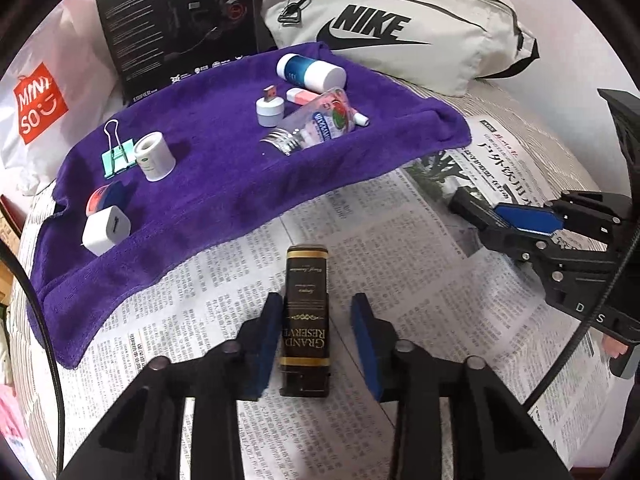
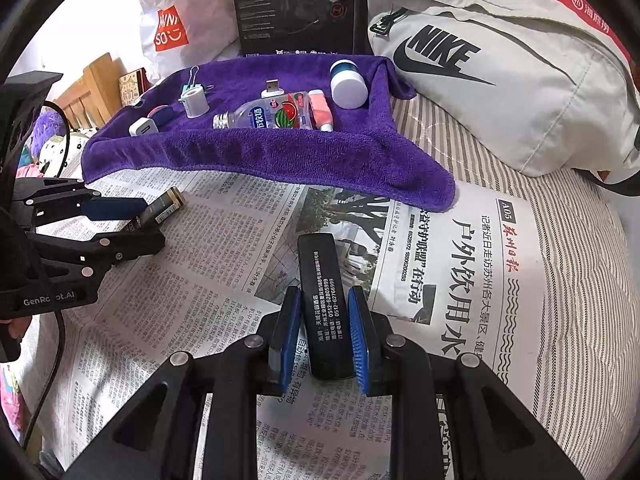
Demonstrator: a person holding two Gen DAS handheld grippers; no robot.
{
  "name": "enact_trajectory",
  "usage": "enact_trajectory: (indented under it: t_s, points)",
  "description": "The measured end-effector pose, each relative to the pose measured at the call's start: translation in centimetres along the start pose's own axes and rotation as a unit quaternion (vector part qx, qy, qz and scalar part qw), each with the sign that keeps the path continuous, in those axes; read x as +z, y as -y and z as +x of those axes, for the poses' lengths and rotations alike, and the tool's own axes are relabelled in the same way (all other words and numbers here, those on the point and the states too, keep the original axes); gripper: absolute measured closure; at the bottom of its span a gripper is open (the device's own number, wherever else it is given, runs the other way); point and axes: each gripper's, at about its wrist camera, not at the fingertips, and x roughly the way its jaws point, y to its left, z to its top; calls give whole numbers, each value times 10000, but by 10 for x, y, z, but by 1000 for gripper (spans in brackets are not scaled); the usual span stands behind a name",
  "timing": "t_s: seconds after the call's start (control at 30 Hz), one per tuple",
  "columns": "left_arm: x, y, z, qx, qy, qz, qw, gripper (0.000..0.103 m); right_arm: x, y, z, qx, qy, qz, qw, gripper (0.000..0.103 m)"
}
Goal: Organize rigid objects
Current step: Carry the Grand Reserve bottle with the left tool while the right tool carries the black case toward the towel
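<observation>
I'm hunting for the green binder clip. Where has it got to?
In the left wrist view the green binder clip lies on the left part of the purple towel, touching a small white roll, with a white charger cube nearer the camera.

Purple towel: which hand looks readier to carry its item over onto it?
The right gripper: its jaws already clamp the black case on both sides, so it could probably lift straight to the purple towel. The left gripper only straddles the gold-trimmed box, with a gap showing at one jaw.
</observation>
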Motion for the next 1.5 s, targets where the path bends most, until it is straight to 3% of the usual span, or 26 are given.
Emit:
enact_trajectory:
  t_s: [0.1, 0.93, 1.2, 1.5]
  points:
    - [-1, 0, -1, -62, 7, -8, 10000, 80, 0, 0, 0, 2, 9, 9, 10000, 79]
    - [1, -1, 1, -190, 106, -27, 9998, 80, 2, 1, 1, 31, -32, 70, 10000, 79]
    - [-3, -20, -16, -231, 184, -208, 9993, 80, 4, 8, -3, 426, -164, 279, 9986, 81]
    - [-4, -40, -28, -199, 303, -298, 9989, 80, 7, -3, -10, 536, -196, 176, 9982, 81]
